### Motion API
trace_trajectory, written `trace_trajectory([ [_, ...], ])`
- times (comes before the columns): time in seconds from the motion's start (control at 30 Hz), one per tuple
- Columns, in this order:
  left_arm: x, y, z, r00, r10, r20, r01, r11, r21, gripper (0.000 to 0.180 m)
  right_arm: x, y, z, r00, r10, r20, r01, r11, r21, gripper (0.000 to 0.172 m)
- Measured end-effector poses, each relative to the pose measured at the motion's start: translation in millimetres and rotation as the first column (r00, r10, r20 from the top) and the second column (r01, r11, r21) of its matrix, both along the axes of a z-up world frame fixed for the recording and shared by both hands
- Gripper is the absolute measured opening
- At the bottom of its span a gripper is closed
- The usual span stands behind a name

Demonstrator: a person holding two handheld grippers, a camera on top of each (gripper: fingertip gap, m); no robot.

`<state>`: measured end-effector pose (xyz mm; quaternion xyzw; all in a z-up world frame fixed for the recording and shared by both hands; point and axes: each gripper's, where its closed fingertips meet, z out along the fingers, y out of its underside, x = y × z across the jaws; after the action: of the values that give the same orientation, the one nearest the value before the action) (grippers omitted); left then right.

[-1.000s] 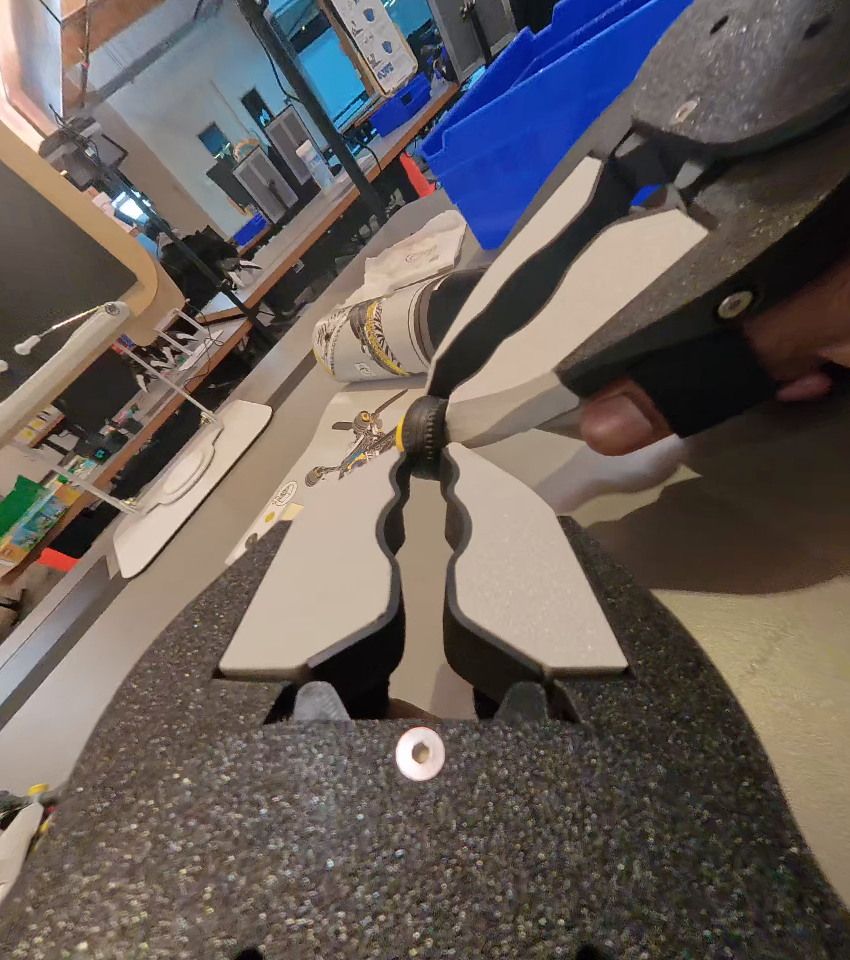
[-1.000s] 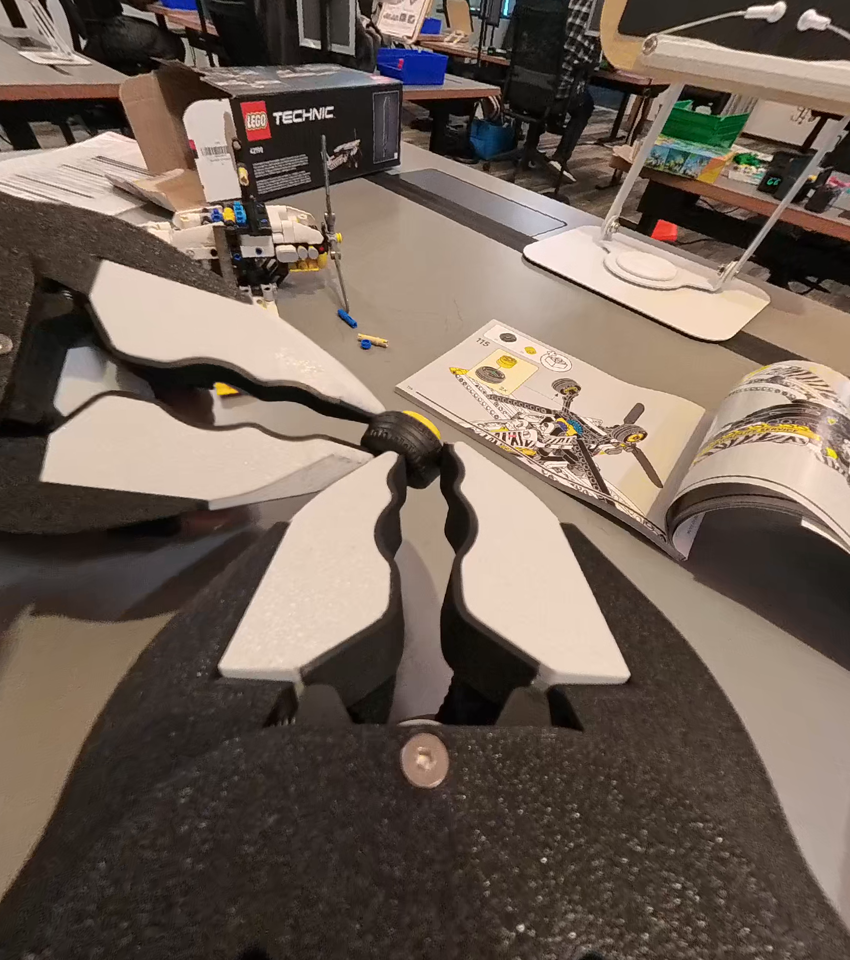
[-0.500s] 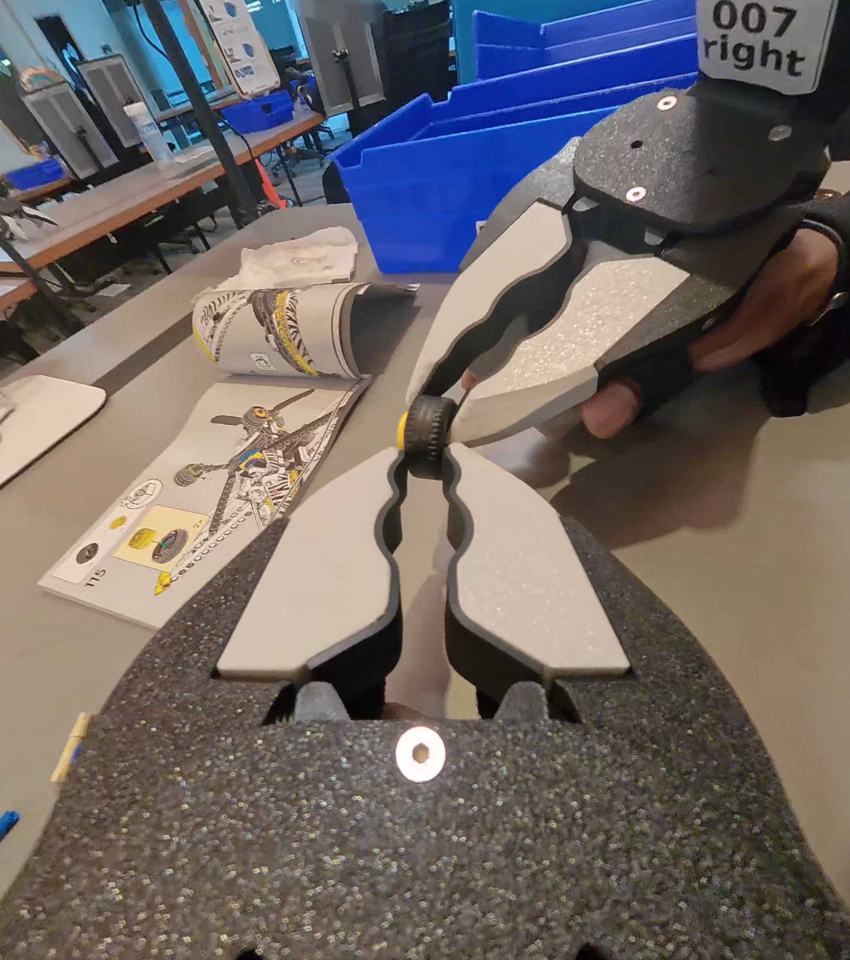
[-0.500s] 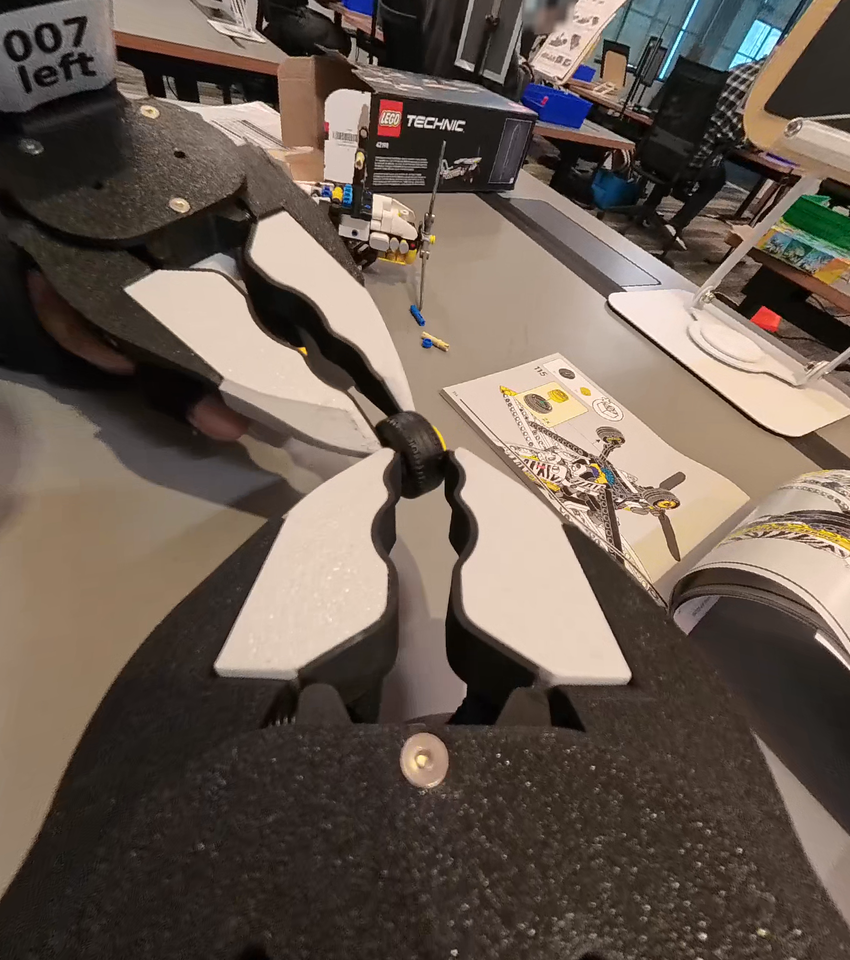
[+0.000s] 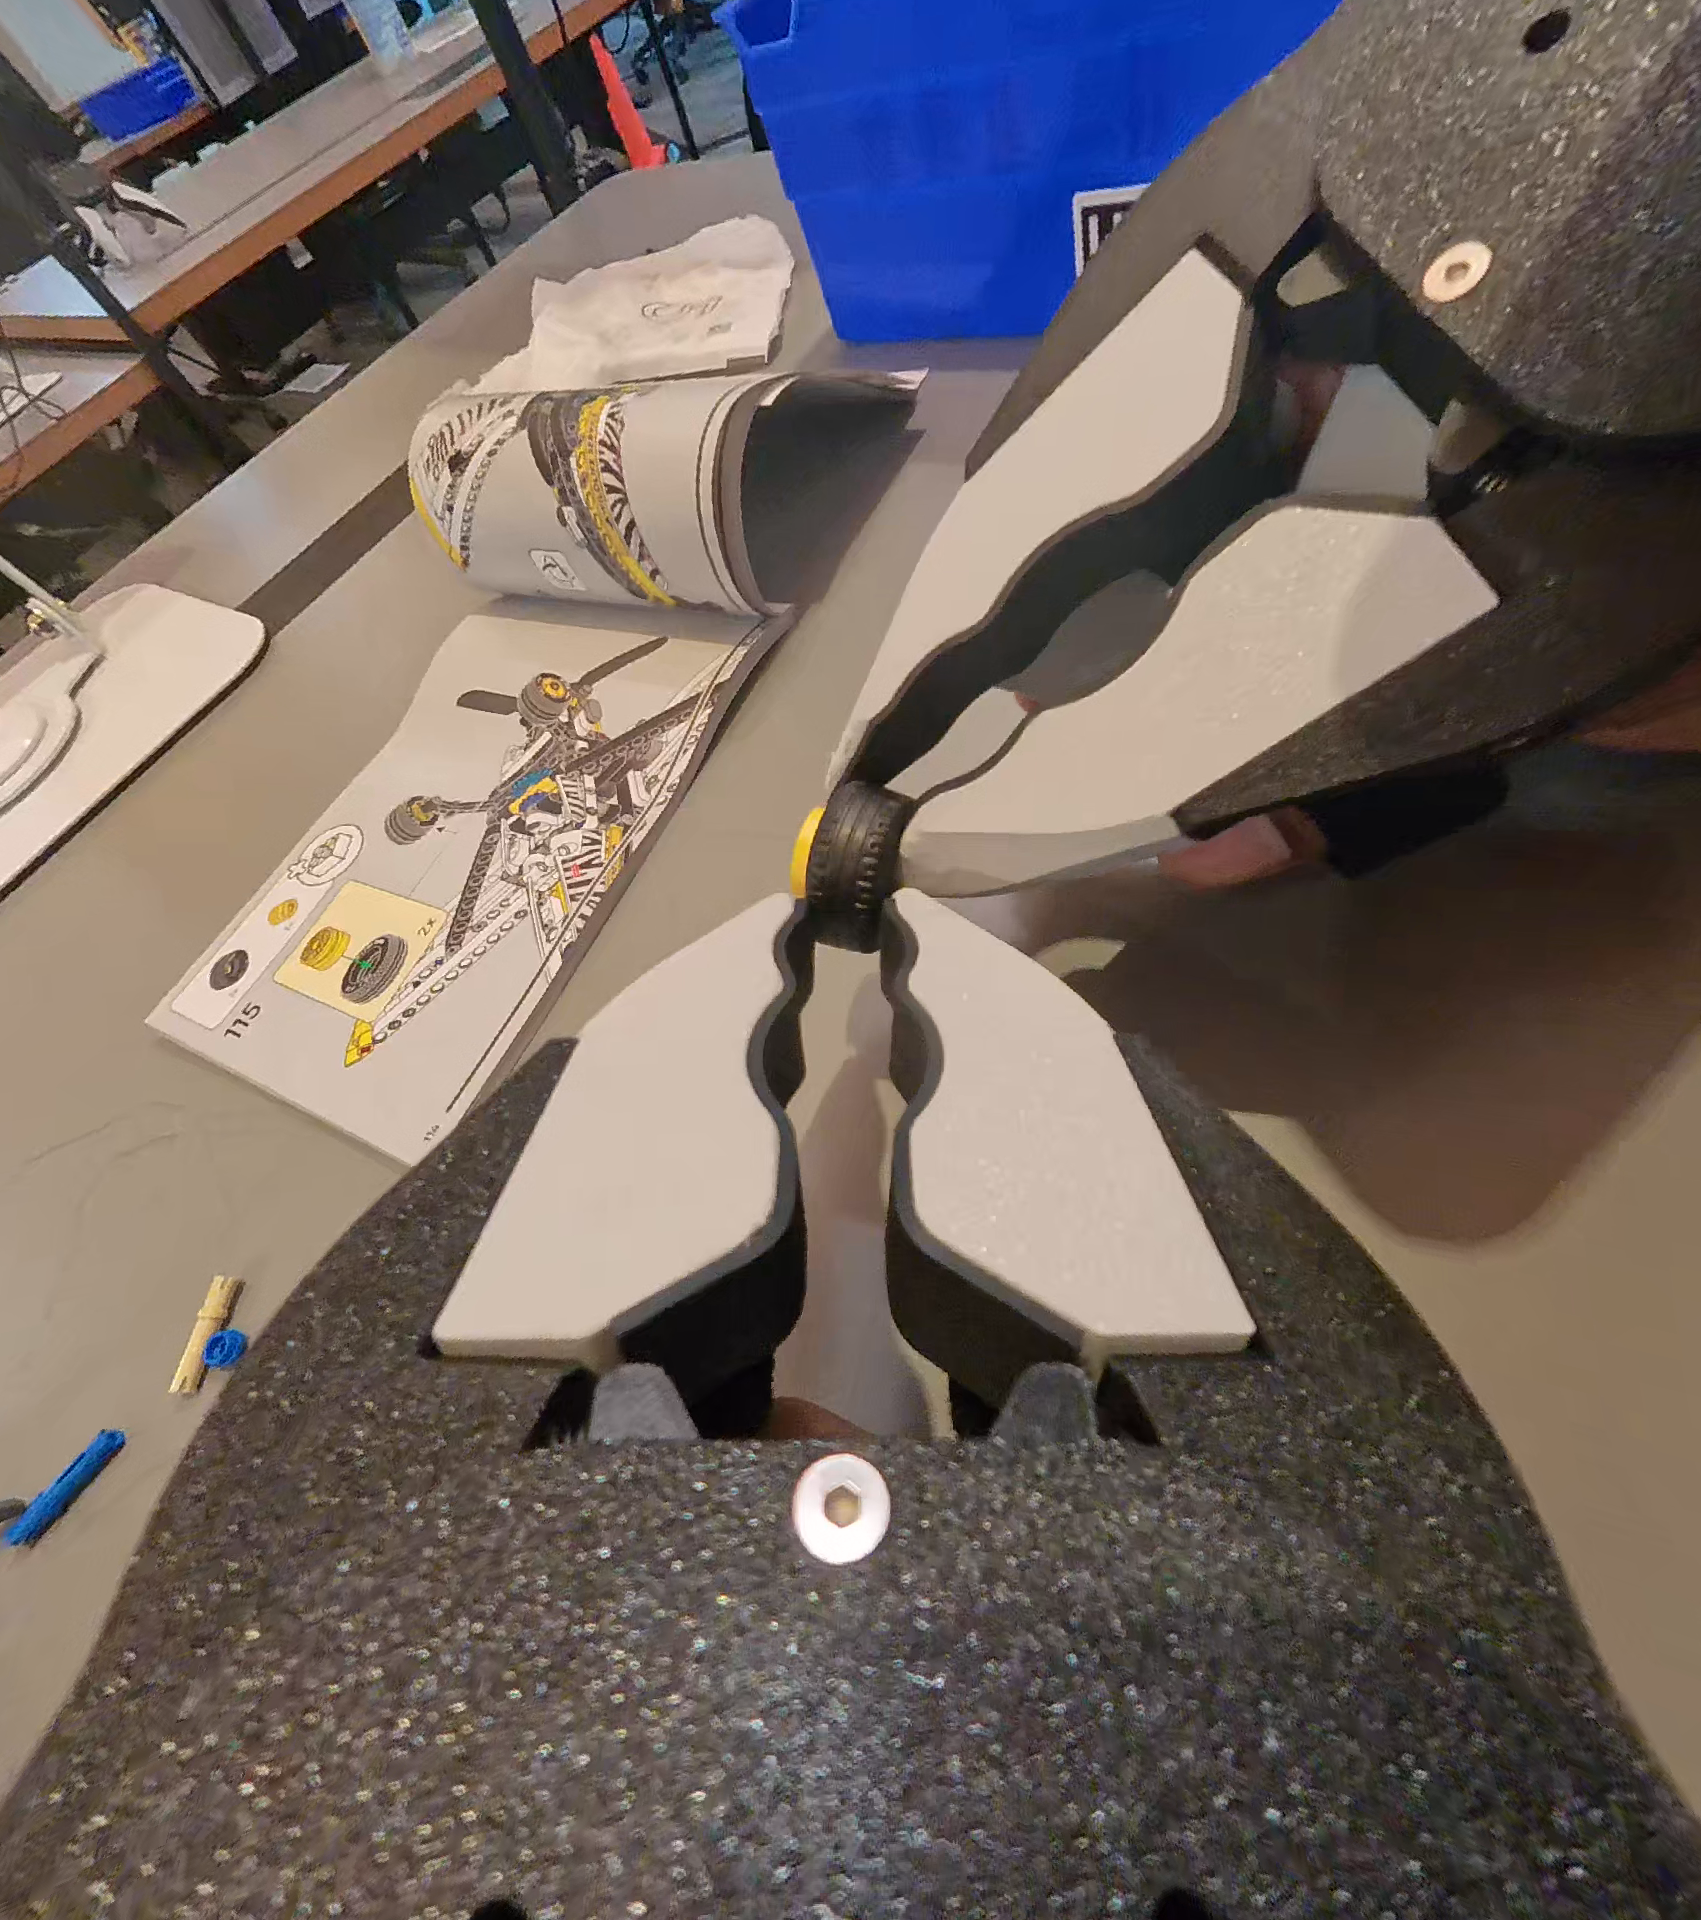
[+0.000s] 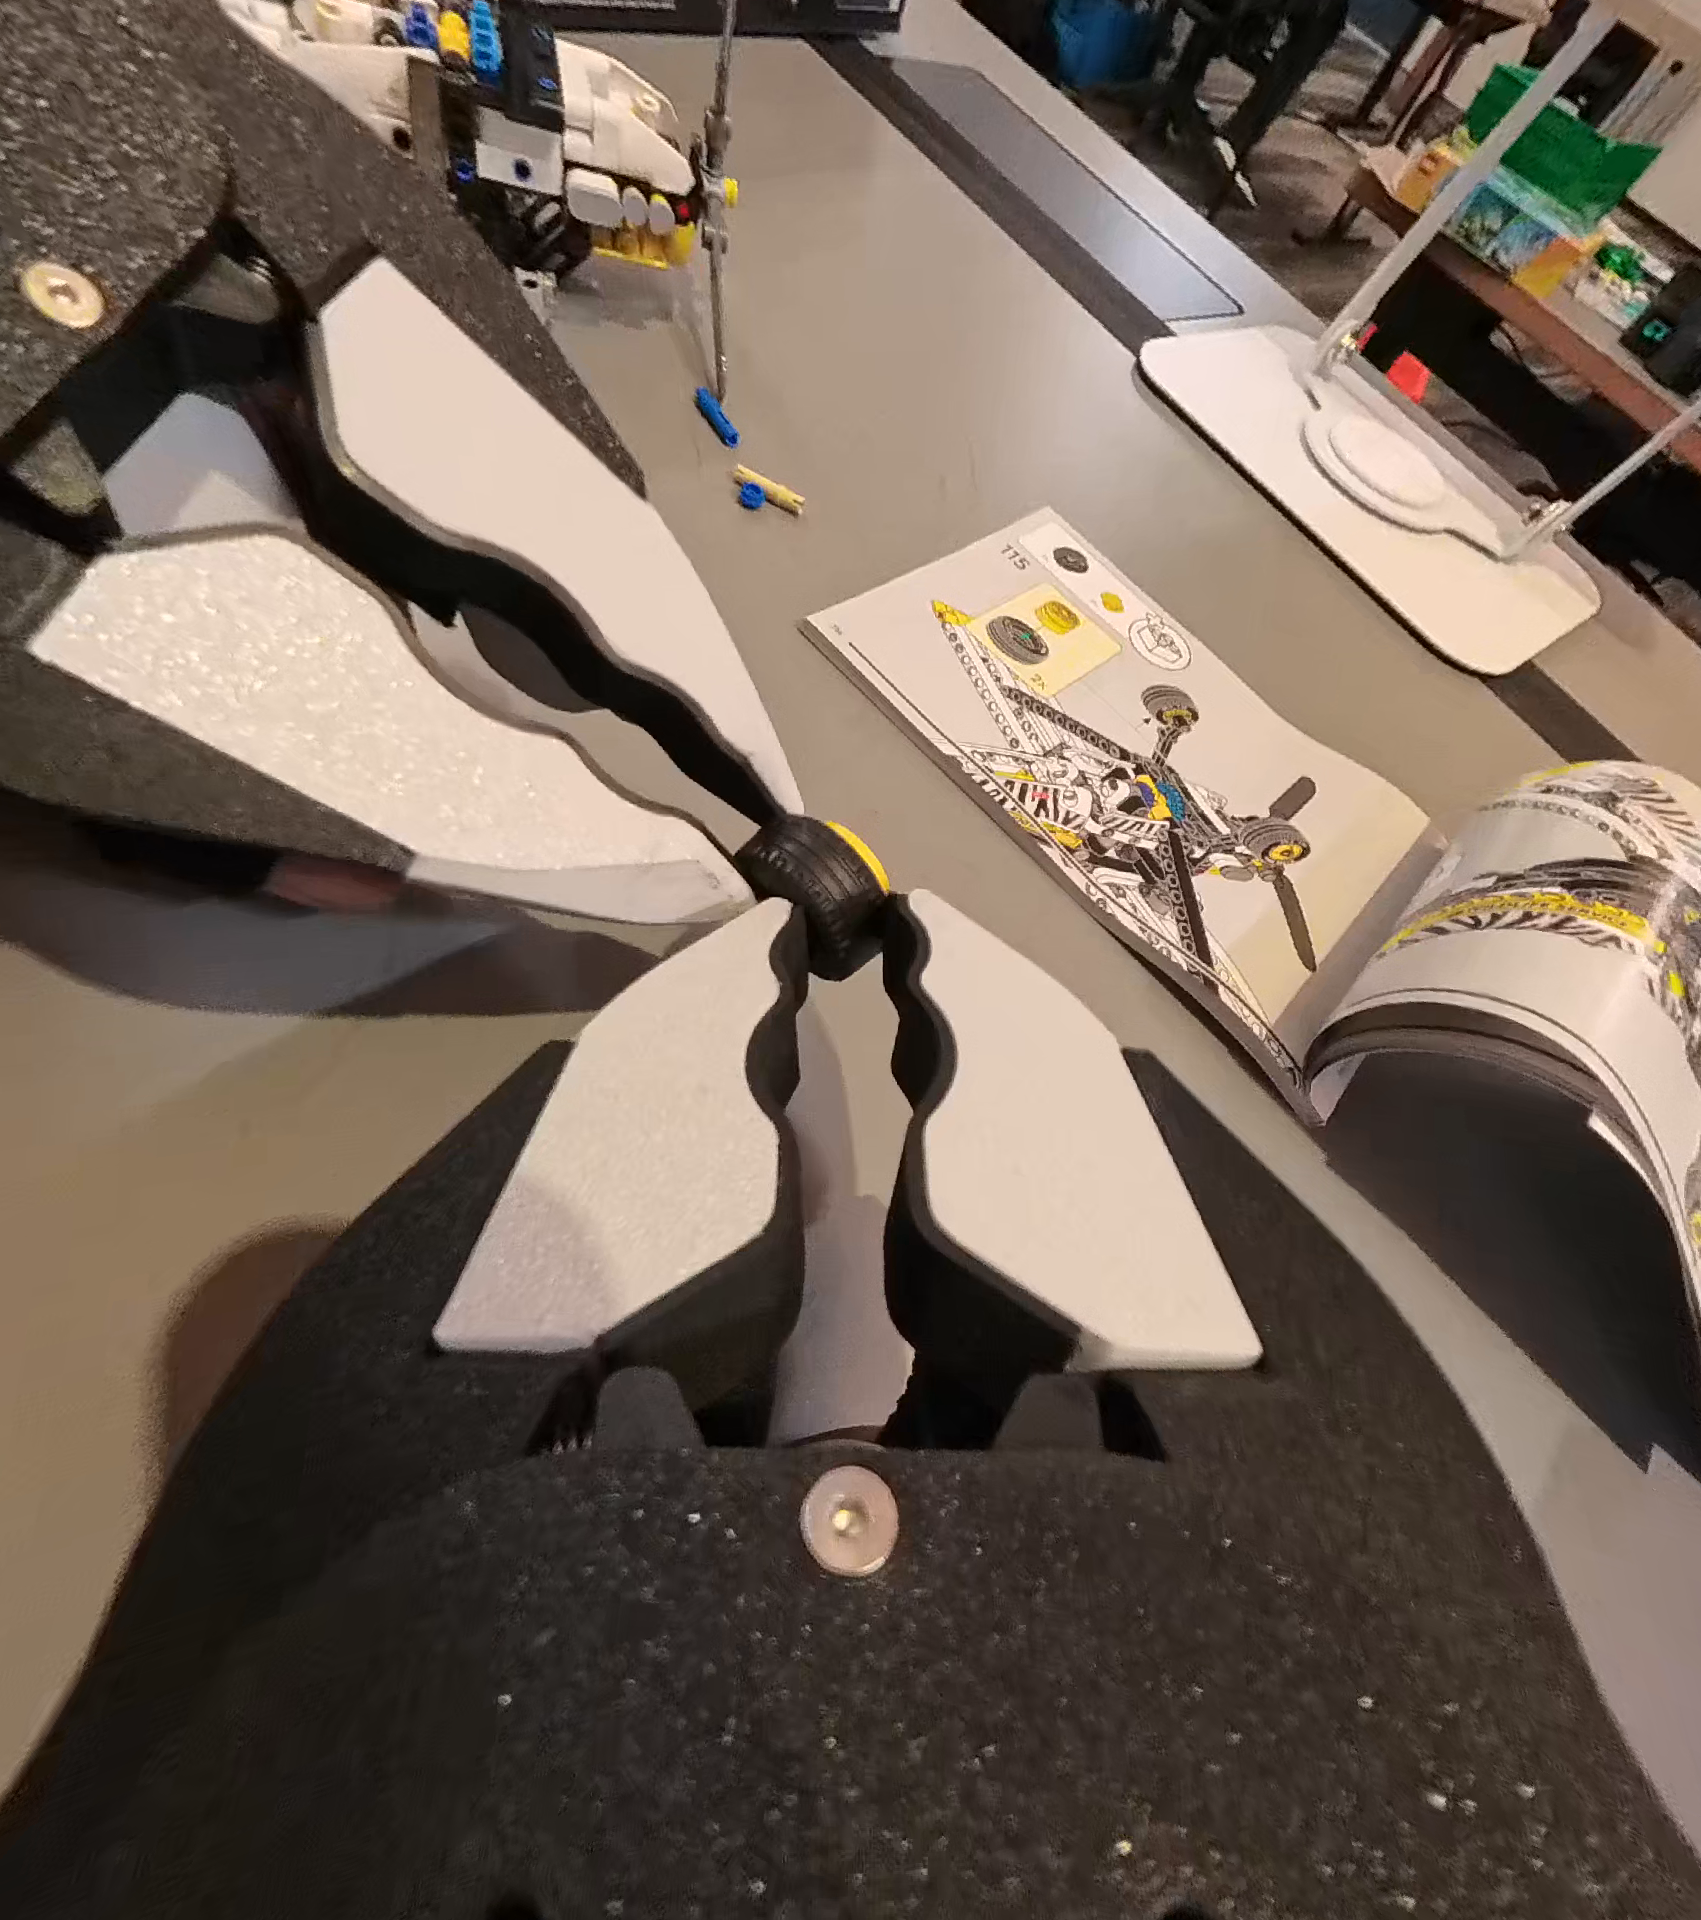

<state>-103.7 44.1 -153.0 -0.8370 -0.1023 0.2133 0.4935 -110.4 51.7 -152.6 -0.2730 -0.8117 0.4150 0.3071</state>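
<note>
A small wheel (image 5: 851,862) with a black tyre and a yellow hub is held above the grey table (image 5: 98,1195) between both grippers. In the left wrist view my left gripper (image 5: 841,920) is shut on the wheel's lower part, one pad on each side. My right gripper (image 5: 887,821) comes in from the upper right with its tips closed on the same wheel. In the right wrist view the wheel (image 6: 818,888) sits between my right gripper's (image 6: 846,925) fingertips. The left gripper (image 6: 758,842) reaches it from the upper left.
An open instruction booklet (image 5: 472,862) (image 6: 1116,727) lies just beyond the wheel. A white lamp base (image 6: 1365,488), a blue bin (image 5: 929,156) and a partly built model (image 6: 565,156) stand farther off. A blue pin (image 5: 61,1486) and a tan pin (image 5: 207,1335) lie loose on the table. Less than 4 cm separates the two grippers' tips.
Both grippers have kept hold of the wheel while they tilted and swung together. The booklet and table have shifted in both views. The jaws stand as before.
</note>
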Motion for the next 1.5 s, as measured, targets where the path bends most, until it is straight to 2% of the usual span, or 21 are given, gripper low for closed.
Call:
trace_trajectory([
  [0.43,0,0,-5,0.996,0.03,-0.087,-0.037,0.997,-0.071,0.012,-1,1,-7,0.998,-0.047,0.03,0.047,0.999,0.007,0.013],
  [1.13,0,0,-8,0.987,0.001,-0.164,-0.023,0.991,-0.13,0.012,-1,1,-10,0.998,-0.056,0.031,0.055,0.998,0.033,0.013],
  [1.3,-2,0,2,0.999,-0.035,-0.036,0.035,0.999,0.003,0.014,-1,3,-1,0.999,-0.035,0.01,0.036,0.999,-0.033,0.014],
  [1.4,0,-1,12,0.995,-0.077,-0.056,0.081,0.994,0.072,0.014,-2,8,6,0.999,-0.042,-0.013,0.041,0.997,-0.066,0.013],
  [1.5,-3,-1,13,0.996,-0.088,-0.036,0.091,0.992,0.091,0.024,-1,7,14,1.0,-0.012,-0.029,0.008,0.991,-0.134,0.013],
])
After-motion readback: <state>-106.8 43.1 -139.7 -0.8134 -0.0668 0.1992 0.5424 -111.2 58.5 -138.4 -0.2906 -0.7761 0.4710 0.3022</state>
